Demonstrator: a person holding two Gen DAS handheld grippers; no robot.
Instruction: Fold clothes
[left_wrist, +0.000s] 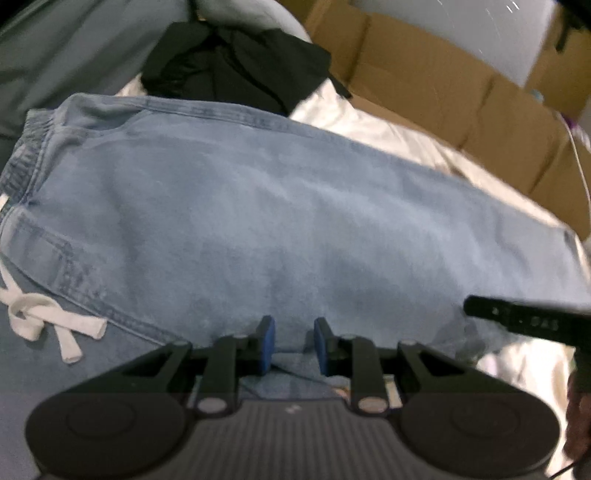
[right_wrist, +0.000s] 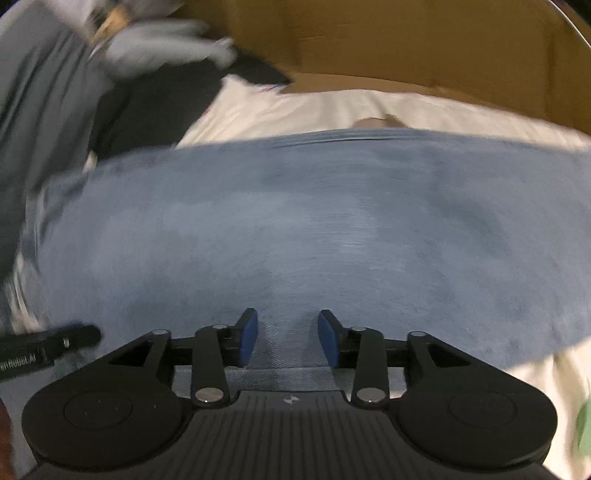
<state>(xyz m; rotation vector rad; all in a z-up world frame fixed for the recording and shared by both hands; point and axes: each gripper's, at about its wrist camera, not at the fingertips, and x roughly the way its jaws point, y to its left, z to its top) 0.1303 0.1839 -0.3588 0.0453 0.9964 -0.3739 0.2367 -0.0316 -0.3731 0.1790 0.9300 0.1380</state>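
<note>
lying flat: faded denim jeans (left_wrist: 258, 206), white drawstring (left_wrist: 48, 317).

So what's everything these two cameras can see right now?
jeans: one, light blue, spread flat across the bed
drawstring: one, white, at the jeans' waist
black garment: one, crumpled beyond the jeans
grey cloth: one, far left
sheet: one, cream, under the clothes
cardboard boxes: several, brown, beyond the bed
left gripper: black, blue pads, open above the jeans
right gripper: black, blue pads, open above the jeans
</note>
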